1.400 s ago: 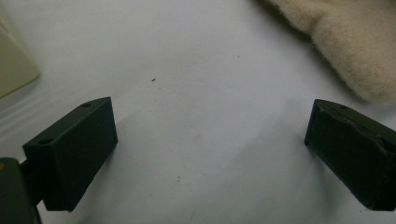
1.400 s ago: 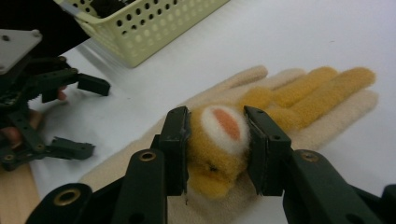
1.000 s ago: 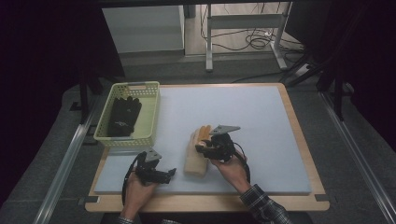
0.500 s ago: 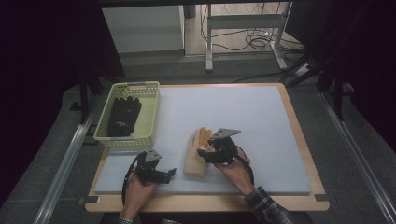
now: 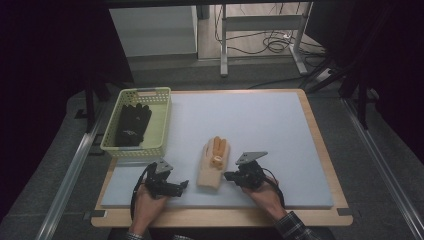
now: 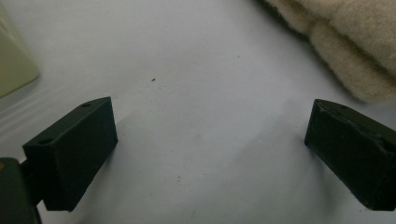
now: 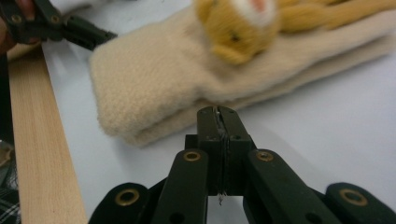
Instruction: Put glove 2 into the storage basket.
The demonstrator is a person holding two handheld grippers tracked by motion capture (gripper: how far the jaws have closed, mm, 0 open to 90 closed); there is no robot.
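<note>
A pair of cream knitted gloves point(image 5: 214, 167) with an orange plush animal on top lies stacked near the mat's front middle. My left gripper point(image 5: 180, 186) rests just left of the cuff, open, with bare mat between its jaws point(image 6: 210, 144) and the gloves' fuzzy edge point(image 6: 355, 42) beyond the right jaw. My right gripper point(image 5: 227, 176) sits just right of the gloves, pointing at them. Its jaws are shut point(image 7: 218, 116) with nothing between them, a short way from the gloves' side point(image 7: 187, 70). The left gripper point(image 7: 88, 35) shows beyond the cuff.
A pale green basket point(image 5: 162, 120) holding black gloves point(image 5: 132, 125) stands at the mat's left, with its corner point(image 6: 14, 65) near my left gripper. The table's wooden front edge point(image 7: 37, 163) runs close behind both hands. The mat stretches bare to the right and far side.
My right gripper has drawn back off the cream gloves, toward the person and slightly right. The left gripper has stayed where it was.
</note>
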